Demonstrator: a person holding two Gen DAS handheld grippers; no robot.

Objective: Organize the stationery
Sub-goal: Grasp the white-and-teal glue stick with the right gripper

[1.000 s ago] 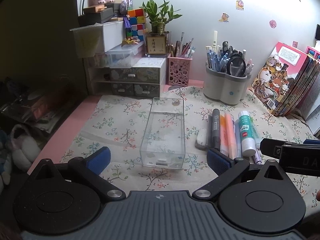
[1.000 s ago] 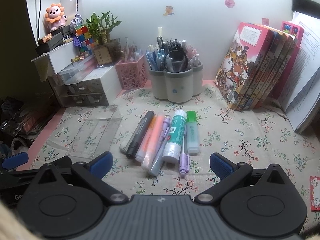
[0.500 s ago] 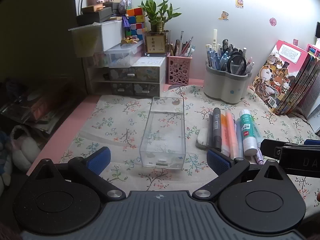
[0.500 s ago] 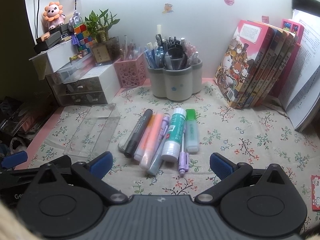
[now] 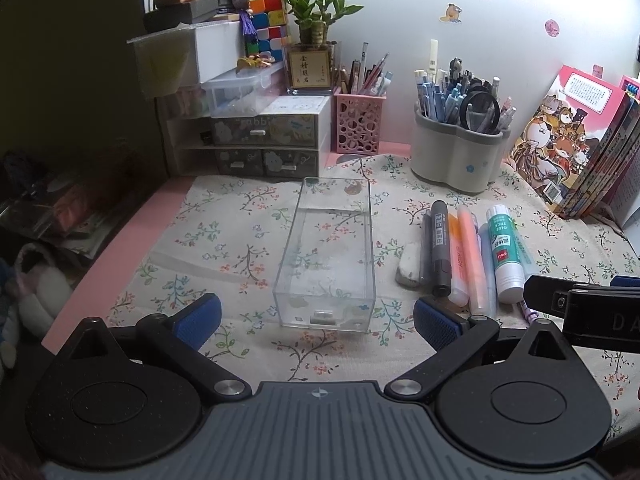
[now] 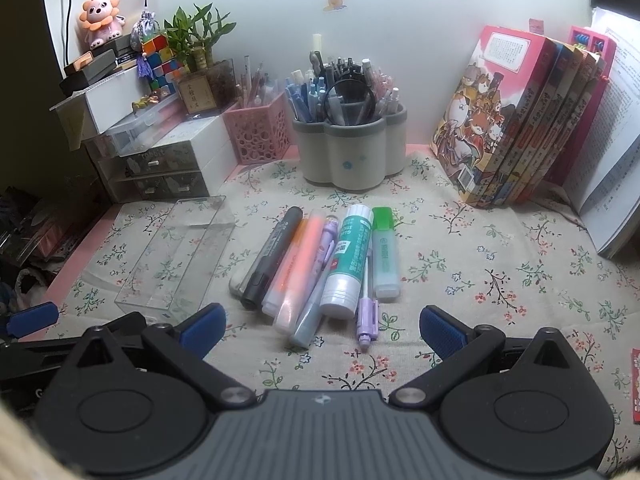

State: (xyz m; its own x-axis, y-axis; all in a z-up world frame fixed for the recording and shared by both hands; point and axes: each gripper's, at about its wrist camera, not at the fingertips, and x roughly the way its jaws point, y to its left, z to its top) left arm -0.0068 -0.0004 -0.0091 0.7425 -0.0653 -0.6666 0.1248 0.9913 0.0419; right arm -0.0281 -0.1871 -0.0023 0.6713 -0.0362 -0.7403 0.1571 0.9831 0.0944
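Note:
An empty clear plastic box [image 5: 328,256] [image 6: 176,256] lies on the floral cloth. To its right lies a row of stationery: a white eraser [image 5: 408,268], a black marker [image 5: 439,248] [image 6: 272,256], an orange highlighter [image 5: 468,248] [image 6: 298,268], a glue stick [image 5: 505,254] [image 6: 348,260], a green highlighter [image 6: 385,252] and a purple pencil [image 6: 366,320]. My left gripper [image 5: 316,318] is open just short of the box's near end. My right gripper [image 6: 322,326] is open in front of the row, nothing between its fingers.
A grey pen holder [image 6: 348,148], a pink mesh pen cup [image 6: 260,136] and small drawers [image 5: 260,140] line the back. Leaning books [image 6: 516,120] stand at the right. The desk's left edge [image 5: 104,252] drops off to clutter.
Both grippers have edged forward and lower toward the desk: the box and the stationery row look slightly nearer. Nothing on the desk has moved and both grippers stayed open.

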